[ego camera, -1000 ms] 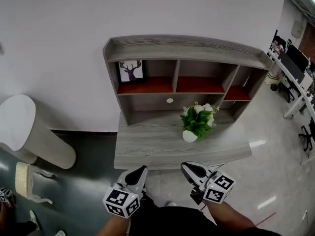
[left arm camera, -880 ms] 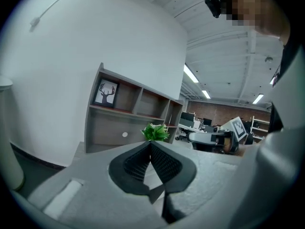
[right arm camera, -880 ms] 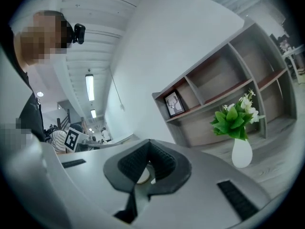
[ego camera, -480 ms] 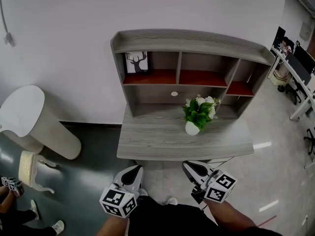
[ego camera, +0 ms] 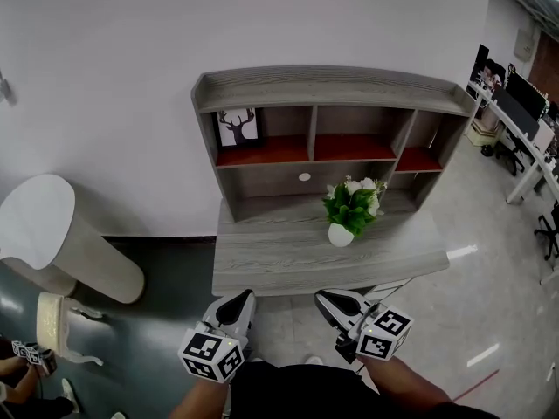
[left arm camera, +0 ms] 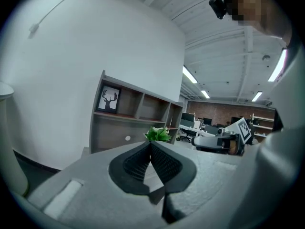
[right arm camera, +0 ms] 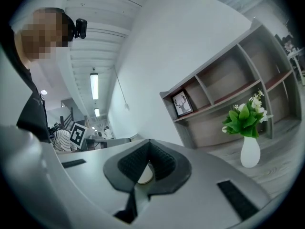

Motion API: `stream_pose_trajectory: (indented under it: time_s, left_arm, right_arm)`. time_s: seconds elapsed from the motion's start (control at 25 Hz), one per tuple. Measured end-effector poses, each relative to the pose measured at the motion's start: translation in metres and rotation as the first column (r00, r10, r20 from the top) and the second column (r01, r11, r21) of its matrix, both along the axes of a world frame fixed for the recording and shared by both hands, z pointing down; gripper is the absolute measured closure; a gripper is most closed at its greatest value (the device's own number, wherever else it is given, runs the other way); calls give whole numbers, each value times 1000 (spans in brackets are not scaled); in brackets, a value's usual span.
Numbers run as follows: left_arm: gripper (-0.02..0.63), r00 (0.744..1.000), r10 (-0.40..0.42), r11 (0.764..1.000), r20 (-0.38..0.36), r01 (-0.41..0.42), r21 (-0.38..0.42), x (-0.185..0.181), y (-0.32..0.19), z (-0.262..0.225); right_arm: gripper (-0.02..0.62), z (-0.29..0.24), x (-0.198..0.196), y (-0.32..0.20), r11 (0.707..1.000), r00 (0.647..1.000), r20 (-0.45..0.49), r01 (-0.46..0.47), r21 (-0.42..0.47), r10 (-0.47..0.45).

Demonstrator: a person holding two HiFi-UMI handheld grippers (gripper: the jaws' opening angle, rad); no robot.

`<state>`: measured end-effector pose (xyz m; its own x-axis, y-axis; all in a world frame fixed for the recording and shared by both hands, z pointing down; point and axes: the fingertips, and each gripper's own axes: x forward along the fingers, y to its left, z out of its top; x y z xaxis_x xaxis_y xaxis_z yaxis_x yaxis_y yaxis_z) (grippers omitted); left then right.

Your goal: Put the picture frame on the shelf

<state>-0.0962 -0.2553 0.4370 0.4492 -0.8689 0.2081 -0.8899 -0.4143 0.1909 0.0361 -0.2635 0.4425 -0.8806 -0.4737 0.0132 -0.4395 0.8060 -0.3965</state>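
Note:
A picture frame (ego camera: 237, 126) with a black deer head on white stands upright in the shelf's left compartment (ego camera: 262, 151); it also shows in the left gripper view (left arm camera: 109, 99) and the right gripper view (right arm camera: 181, 103). Both grippers hang low in front of the desk, away from the shelf. My left gripper (ego camera: 236, 305) is shut with nothing in it, tips meeting (left arm camera: 150, 143). My right gripper (ego camera: 330, 302) is shut and empty too, tips together (right arm camera: 149, 142).
A grey desk (ego camera: 279, 264) carries the shelf unit (ego camera: 332, 90) and a white vase with a green plant (ego camera: 349, 212). A white rounded pedestal (ego camera: 52, 234) and a small white chair (ego camera: 52, 326) stand on the left. Office desks and chairs (ego camera: 524, 120) are at the right.
The head view has shifted slightly; the shelf sits a little lower and more to the left in it. Both grippers stay shut at the desk's front edge.

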Motion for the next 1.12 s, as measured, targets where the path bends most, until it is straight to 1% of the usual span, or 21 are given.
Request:
stream_pose_trajectory:
  time_s: [0.24, 0.52, 0.92, 1.12]
  left_arm:
    - [597, 1000, 24, 1000, -16, -24, -10, -16, -8, 4]
    - [597, 996, 87, 996, -9, -87, -12, -17, -8, 1]
    - [597, 992, 126, 992, -14, -127, -20, -22, -5, 2]
    - [597, 992, 125, 992, -20, -126, -24, -26, -5, 3]
  right_arm:
    - [580, 0, -14, 1, 999, 999, -35, -33, -14, 32]
    - [580, 6, -14, 1, 995, 996, -27, -91, -29, 91]
    - [581, 9, -26, 6, 995, 994, -63, -92, -39, 90]
    - [580, 10, -29, 6, 994, 992, -80, -97, -46, 93]
